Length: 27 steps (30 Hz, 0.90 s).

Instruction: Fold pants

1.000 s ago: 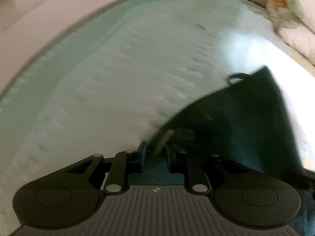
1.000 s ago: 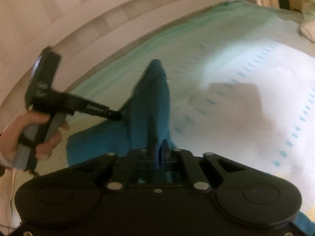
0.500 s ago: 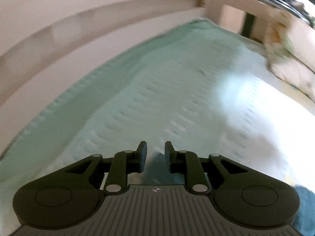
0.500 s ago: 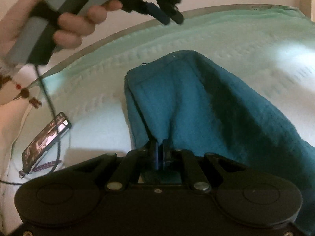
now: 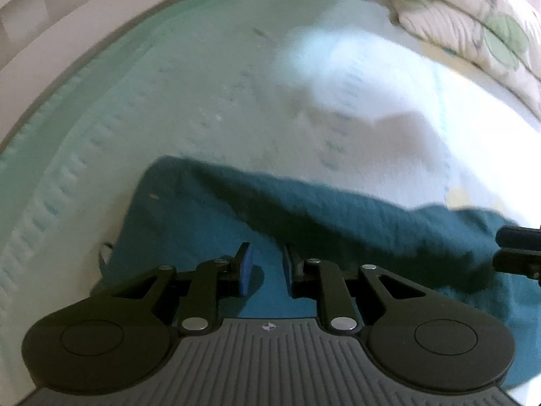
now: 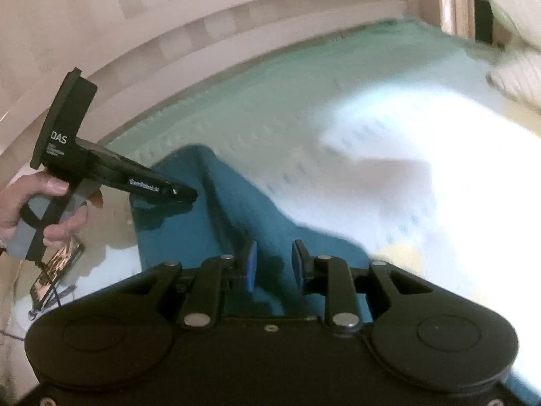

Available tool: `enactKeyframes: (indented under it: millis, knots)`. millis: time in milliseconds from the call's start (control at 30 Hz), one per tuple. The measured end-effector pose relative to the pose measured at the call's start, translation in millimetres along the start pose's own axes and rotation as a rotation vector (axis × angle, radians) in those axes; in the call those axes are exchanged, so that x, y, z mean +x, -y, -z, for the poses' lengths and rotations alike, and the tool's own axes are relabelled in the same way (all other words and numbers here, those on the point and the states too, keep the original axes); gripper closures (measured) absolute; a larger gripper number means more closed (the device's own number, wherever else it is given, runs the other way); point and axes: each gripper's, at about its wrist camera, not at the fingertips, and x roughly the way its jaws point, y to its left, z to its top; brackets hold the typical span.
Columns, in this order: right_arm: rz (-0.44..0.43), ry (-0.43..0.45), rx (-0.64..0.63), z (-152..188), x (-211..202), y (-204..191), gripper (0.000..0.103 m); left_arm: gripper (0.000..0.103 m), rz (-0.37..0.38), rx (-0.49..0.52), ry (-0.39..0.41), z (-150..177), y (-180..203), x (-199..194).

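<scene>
The teal pants (image 5: 338,223) lie folded on the mint sheet (image 5: 203,84), with a raised fold ridge running along them (image 6: 236,203). My left gripper (image 5: 265,260) hovers over the near end of the cloth, its jaws a little apart and empty. In the right wrist view it (image 6: 191,196) is held by a hand (image 6: 30,199) and points down at the pants' left part. My right gripper (image 6: 274,260) is opening over the ridge; cloth lies between the pads but they do not press it. Its tips (image 5: 507,250) show at the right edge.
A white slatted bed frame (image 6: 236,10) runs along the far side of the bed. A leaf-patterned pillow (image 5: 473,27) lies at the far right. A phone with a cable (image 6: 54,270) rests on the sheet left of the pants.
The left gripper let go of the dark cloth, swung away, and came back over the pants. The right jaws, shut on the cloth before, have parted. The pants now lie flat.
</scene>
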Motion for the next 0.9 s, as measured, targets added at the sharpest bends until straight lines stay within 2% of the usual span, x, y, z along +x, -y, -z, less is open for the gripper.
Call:
enactKeyframes:
  millis: [100,233,333,467,567,733,900]
  knots:
    - [-0.032,-0.052,-0.019,19,10,-12,0.068,0.084,-0.028,0.025,-0.035,9,0,4]
    - [-0.056,-0.087,-0.119,43,27,-50,0.068,0.084,-0.055,-0.017,-0.056,15,-8,8]
    - [-0.009,-0.102,-0.238,54,44,-74,0.068,0.084,-0.069,-0.014,-0.065,15,-13,15]
    - [0.023,-0.092,-0.288,57,57,-88,0.068,0.084,-0.130,-0.002,-0.055,11,-24,28]
    - [0.031,-0.079,-0.310,57,60,-96,0.068,0.084,-0.109,-0.022,-0.046,3,-40,34]
    - [0.023,-0.055,-0.380,63,65,-109,0.068,0.085,-0.044,-0.049,-0.080,-8,-53,37]
    - [0.093,-0.015,-0.498,65,84,-131,0.067,0.086,0.006,-0.083,-0.094,-11,-65,40]
